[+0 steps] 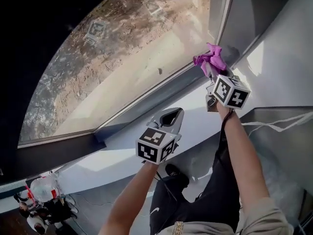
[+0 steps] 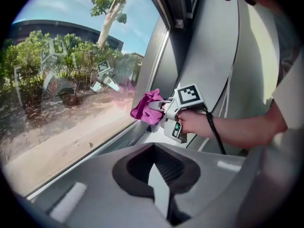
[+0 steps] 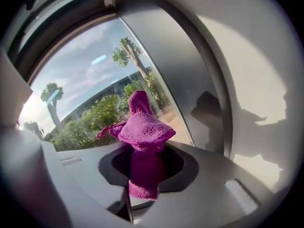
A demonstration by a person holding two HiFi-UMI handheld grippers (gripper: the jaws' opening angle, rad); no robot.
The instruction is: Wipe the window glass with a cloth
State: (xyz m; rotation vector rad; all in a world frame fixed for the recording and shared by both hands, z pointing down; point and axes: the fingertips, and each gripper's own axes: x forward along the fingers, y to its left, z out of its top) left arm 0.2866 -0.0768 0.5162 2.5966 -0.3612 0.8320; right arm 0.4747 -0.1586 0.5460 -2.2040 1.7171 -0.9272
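The window glass [image 1: 122, 58] fills the upper left of the head view, with dry ground and trees outside. My right gripper [image 1: 211, 75] is shut on a purple cloth [image 1: 210, 58], held up at the glass's lower right corner beside the grey frame [image 1: 146, 106]. Whether the cloth touches the pane, I cannot tell. In the right gripper view the cloth [image 3: 142, 137] bunches out of the closed jaws of that gripper [image 3: 145, 165]. My left gripper [image 1: 168, 119] hovers over the white sill [image 1: 195, 124], shut on nothing. Its own view shows the cloth [image 2: 146, 107] ahead, against the glass [image 2: 61, 103].
A grey pillar [image 1: 254, 18] rises right of the glass. A white cord [image 1: 279, 124] runs along the ledge at right. Below are the person's dark trousers and a shoe [image 1: 176, 175]. A white and red object [image 1: 41, 190] lies on the floor at lower left.
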